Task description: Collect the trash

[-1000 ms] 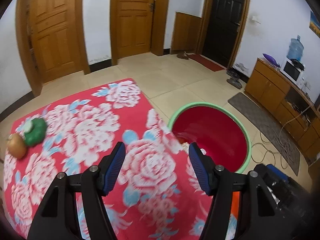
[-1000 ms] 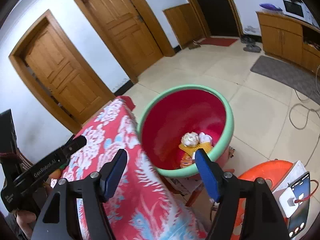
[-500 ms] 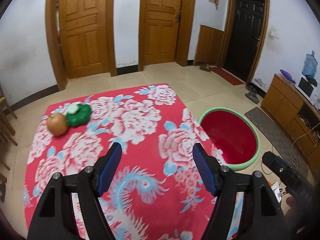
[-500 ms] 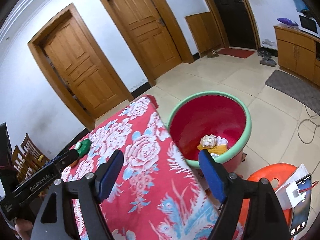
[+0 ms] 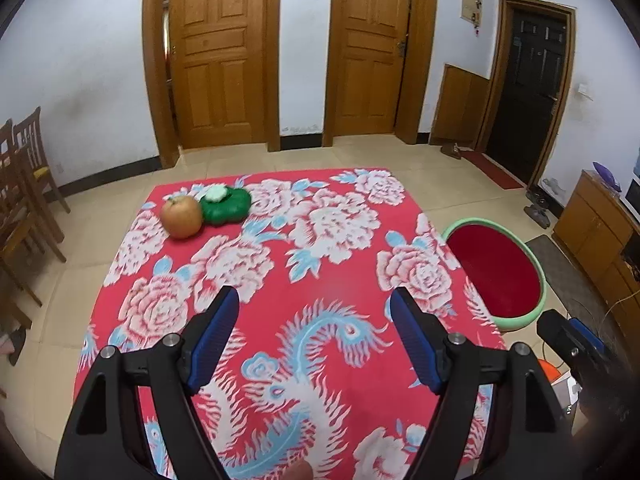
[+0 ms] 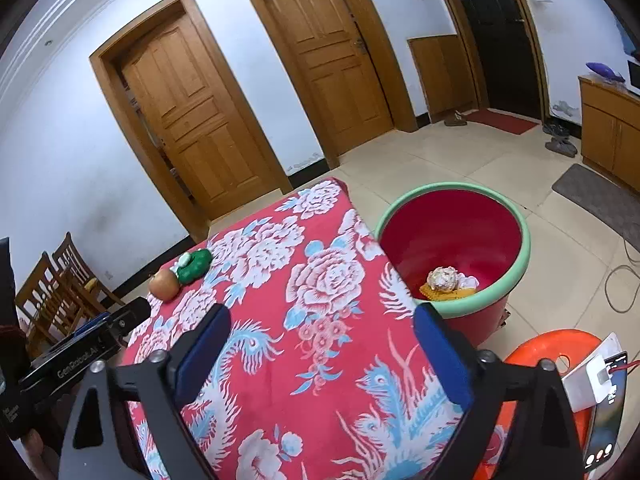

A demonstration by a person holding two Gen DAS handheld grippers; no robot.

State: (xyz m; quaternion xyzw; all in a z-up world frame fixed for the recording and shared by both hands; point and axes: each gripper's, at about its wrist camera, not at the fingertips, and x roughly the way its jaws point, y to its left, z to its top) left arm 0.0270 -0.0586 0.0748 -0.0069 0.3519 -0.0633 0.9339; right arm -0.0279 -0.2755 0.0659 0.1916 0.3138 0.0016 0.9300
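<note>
A red bin with a green rim (image 6: 516,240) stands on the floor at the table's right edge; it also shows in the left wrist view (image 5: 536,276). Crumpled paper and a yellow wrapper (image 6: 444,282) lie in its bottom. My left gripper (image 5: 314,338) is open and empty above the near part of the red flowered tablecloth (image 5: 320,280). My right gripper (image 6: 320,354) is open and empty above the cloth's near right part. An apple (image 5: 181,216) and a green lumpy object with a white top (image 5: 225,206) sit together at the table's far left corner, also seen in the right wrist view: apple (image 6: 163,284), green object (image 6: 194,265).
Wooden chairs (image 5: 24,200) stand left of the table. An orange stool (image 6: 560,344) with a phone and charger (image 6: 600,380) is at the near right. A wooden cabinet (image 5: 600,232) lines the right wall. Cables lie on the tiled floor.
Both grippers have pulled back and up from the bin, so more of the table shows. Both stay open and empty.
</note>
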